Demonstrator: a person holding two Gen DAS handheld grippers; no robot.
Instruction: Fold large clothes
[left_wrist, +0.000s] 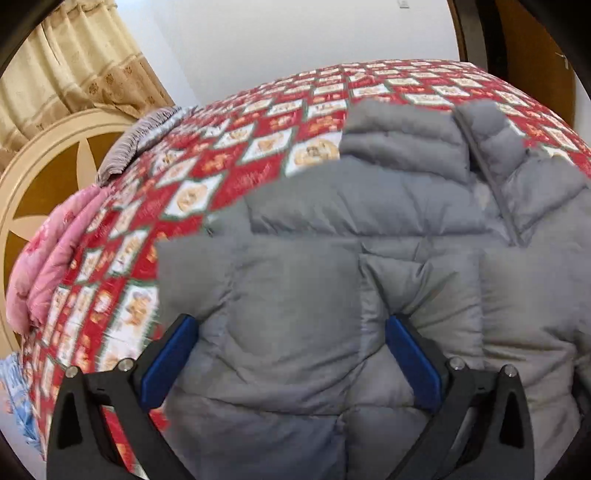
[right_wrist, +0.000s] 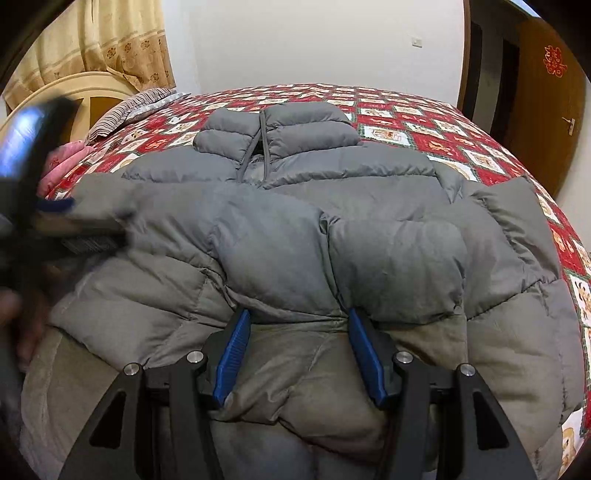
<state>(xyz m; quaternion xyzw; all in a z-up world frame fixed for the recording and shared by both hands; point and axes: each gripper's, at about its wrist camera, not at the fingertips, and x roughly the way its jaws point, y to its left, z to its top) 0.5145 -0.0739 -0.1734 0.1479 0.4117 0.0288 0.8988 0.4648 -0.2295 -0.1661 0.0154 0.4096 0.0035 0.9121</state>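
Observation:
A large grey puffer jacket (right_wrist: 295, 229) lies on a bed, collar (right_wrist: 273, 129) at the far end, a sleeve folded across its body. In the left wrist view the jacket (left_wrist: 369, 240) fills the middle and right. My left gripper (left_wrist: 291, 325) is open, its blue fingers (left_wrist: 170, 362) spread wide over the padding near the jacket's left edge. It also shows blurred at the left of the right wrist view (right_wrist: 55, 206). My right gripper (right_wrist: 295, 317) is open, its blue fingers (right_wrist: 232, 358) against the folded sleeve's near edge, with jacket fabric lying between them.
The bed has a red patterned quilt (right_wrist: 424, 129). A striped pillow (right_wrist: 129, 110) and a pink blanket (left_wrist: 44, 266) lie at its left by a cream headboard (left_wrist: 37, 166). Curtains (right_wrist: 110, 44) hang behind. A brown door (right_wrist: 546, 103) stands at the right.

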